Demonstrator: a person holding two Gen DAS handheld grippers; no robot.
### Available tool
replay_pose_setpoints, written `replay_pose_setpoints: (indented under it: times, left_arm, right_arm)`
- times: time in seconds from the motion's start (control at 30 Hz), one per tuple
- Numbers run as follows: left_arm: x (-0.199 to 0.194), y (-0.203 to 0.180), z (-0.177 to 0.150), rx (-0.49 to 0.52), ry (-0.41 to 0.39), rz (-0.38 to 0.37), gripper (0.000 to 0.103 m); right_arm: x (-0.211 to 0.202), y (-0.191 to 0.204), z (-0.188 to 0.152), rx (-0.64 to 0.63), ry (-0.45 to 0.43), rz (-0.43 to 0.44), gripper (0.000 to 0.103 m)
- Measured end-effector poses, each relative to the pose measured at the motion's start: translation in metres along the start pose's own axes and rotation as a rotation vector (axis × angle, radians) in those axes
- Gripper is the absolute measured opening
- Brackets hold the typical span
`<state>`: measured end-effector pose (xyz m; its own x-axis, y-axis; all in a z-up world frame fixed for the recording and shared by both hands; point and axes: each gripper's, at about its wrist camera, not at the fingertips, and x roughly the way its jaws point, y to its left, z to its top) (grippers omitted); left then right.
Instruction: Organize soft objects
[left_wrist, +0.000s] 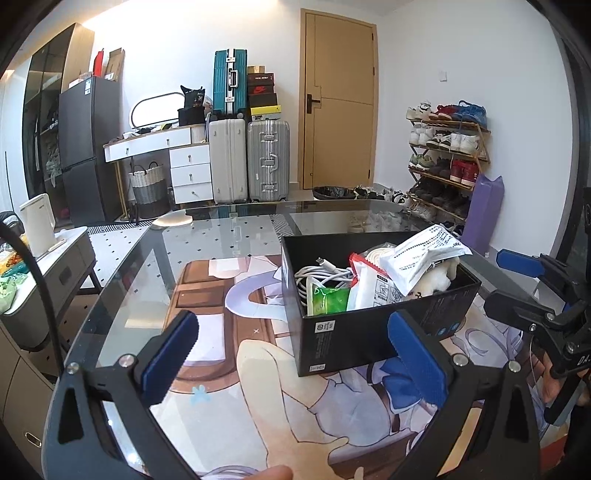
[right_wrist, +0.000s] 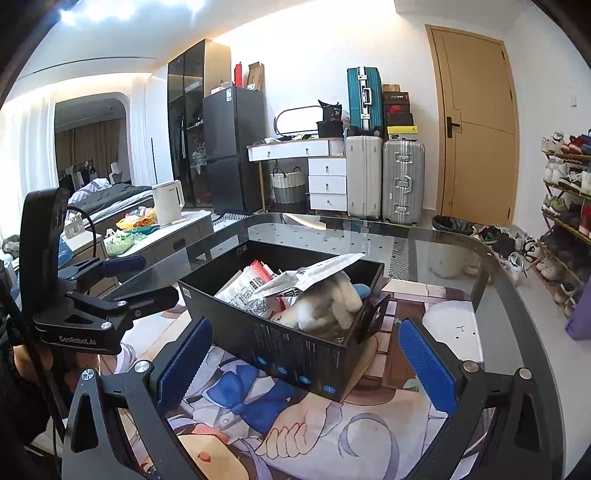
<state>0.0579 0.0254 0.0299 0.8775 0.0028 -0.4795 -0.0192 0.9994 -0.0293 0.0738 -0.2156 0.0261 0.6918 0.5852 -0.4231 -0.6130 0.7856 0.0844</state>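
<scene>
A black cardboard box (left_wrist: 369, 332) stands on the glass table over a printed anime mat (left_wrist: 258, 387). It holds a white plush toy (left_wrist: 437, 278), a white printed pouch (left_wrist: 417, 254), a red-and-white packet (left_wrist: 369, 284), a green packet (left_wrist: 327, 299) and white cables (left_wrist: 317, 275). My left gripper (left_wrist: 295, 354) is open and empty, just in front of the box. In the right wrist view the box (right_wrist: 295, 350), plush (right_wrist: 325, 306) and pouch (right_wrist: 317, 273) show. My right gripper (right_wrist: 306, 362) is open and empty, astride the box's near corner. Each gripper appears in the other's view.
A side cabinet (right_wrist: 173, 236) with a white kettle (right_wrist: 168, 203) and snack bags stands left of the table. Suitcases (left_wrist: 251, 158), white drawers (left_wrist: 190, 170), a door and a shoe rack (left_wrist: 447, 155) line the far wall. The table's rounded edge (right_wrist: 517, 295) curves at right.
</scene>
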Motion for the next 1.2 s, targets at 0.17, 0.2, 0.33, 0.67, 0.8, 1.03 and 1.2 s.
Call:
replay_pose_setpoints:
  times: [0.17, 0.2, 0.33, 0.67, 0.8, 1.03, 1.2]
  left_arm:
    - [0.001, -0.001, -0.001, 0.001, 0.003, -0.002, 0.103]
    - [0.002, 0.0, -0.001, -0.001, 0.003, -0.003, 0.103]
    - [0.003, 0.003, -0.002, -0.014, 0.008, -0.013, 0.103]
    - [0.003, 0.006, -0.003, -0.027, 0.009, -0.016, 0.103]
    - [0.003, 0.007, -0.003, -0.025, 0.007, -0.015, 0.103]
    - [0.003, 0.006, -0.003, -0.025, 0.008, -0.016, 0.103]
    - [0.003, 0.006, -0.003, -0.025, 0.007, -0.015, 0.103]
  right_arm:
    - [-0.003, -0.006, 0.0, 0.022, -0.015, 0.01, 0.102]
    - [-0.003, -0.007, 0.0, 0.025, -0.018, 0.012, 0.102]
    - [-0.005, -0.01, 0.0, 0.042, -0.023, 0.021, 0.102]
    - [-0.009, -0.021, -0.002, 0.082, -0.037, 0.024, 0.102]
    - [-0.011, -0.02, -0.002, 0.069, -0.038, 0.019, 0.102]
    - [-0.011, -0.016, -0.002, 0.063, -0.039, 0.017, 0.102]
    - [-0.011, -0.017, -0.002, 0.062, -0.039, 0.017, 0.102]
